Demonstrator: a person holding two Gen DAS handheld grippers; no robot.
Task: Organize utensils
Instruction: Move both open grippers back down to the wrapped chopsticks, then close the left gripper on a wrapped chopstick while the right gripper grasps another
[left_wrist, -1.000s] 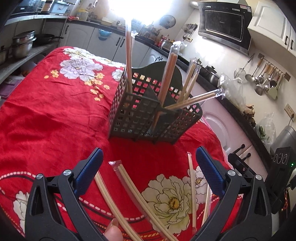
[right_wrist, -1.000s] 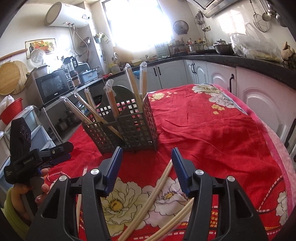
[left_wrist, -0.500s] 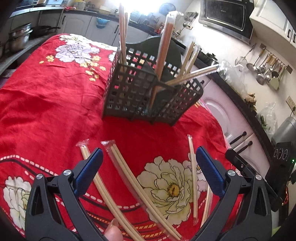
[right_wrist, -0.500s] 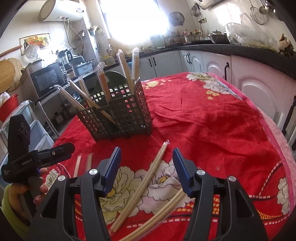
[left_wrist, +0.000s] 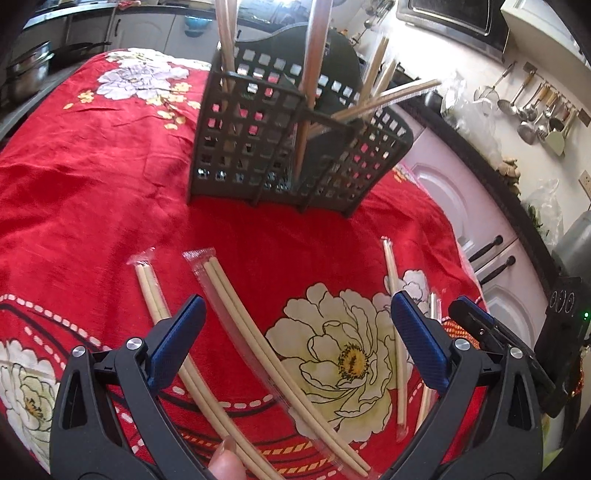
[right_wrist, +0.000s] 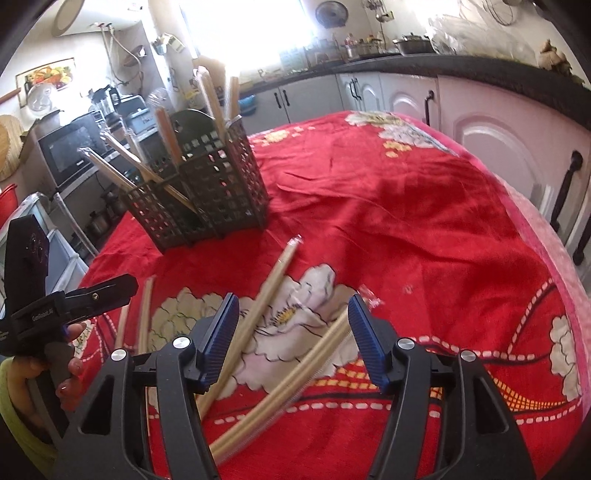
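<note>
A dark perforated utensil caddy (left_wrist: 288, 147) stands on the red floral tablecloth (left_wrist: 92, 177) and holds several wrapped chopstick pairs upright or leaning. Loose wrapped chopstick pairs lie on the cloth: one (left_wrist: 266, 343) between my left gripper's fingers, one (left_wrist: 166, 325) under its left finger, thinner ones (left_wrist: 395, 332) at right. My left gripper (left_wrist: 295, 332) is open and empty above them. In the right wrist view the caddy (right_wrist: 207, 192) is at far left and two pairs (right_wrist: 258, 314) (right_wrist: 295, 384) lie below my open, empty right gripper (right_wrist: 293, 332).
Kitchen counters and white cabinets (right_wrist: 480, 122) border the table on the right. Ladles hang on the wall (left_wrist: 535, 110). A microwave (right_wrist: 70, 147) sits beyond the caddy. The table edge drops off at right (right_wrist: 554, 240).
Both grippers have pulled back and risen away from the caddy, tilting down toward the cloth. More of the loose chopstick pairs now show. Both stay open.
</note>
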